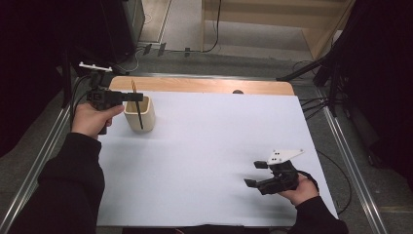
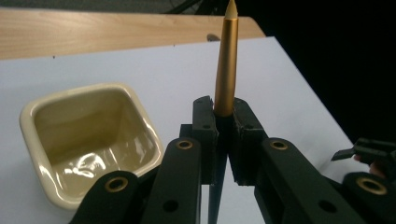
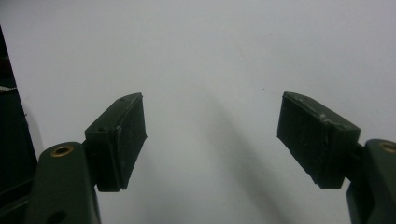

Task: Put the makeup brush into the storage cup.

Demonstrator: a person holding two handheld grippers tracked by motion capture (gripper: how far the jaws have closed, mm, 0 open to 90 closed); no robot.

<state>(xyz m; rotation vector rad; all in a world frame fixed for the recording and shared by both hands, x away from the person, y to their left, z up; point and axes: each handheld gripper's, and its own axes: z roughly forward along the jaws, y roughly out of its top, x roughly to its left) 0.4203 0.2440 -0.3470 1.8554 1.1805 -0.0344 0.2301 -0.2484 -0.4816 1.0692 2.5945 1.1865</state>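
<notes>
A gold and black pen (image 2: pixel 226 70) stands upright between the jaws of my left gripper (image 2: pixel 223 122), which is shut on it. In the high view my left gripper (image 1: pixel 138 96) holds the pen (image 1: pixel 137 105) over the far rim of a cream square cup (image 1: pixel 141 116) at the table's back left. The cup (image 2: pixel 88 137) looks empty from the left gripper view. My right gripper (image 1: pixel 254 173) hovers open near the front right of the white sheet. Its pads (image 3: pixel 122 140) stand wide apart with nothing between them.
A white sheet (image 1: pixel 209 156) covers most of the wooden table (image 1: pixel 204 85). Black stands and cables crowd the floor to the left and right of the table. A wooden shelf unit (image 1: pixel 292 19) stands beyond the far edge.
</notes>
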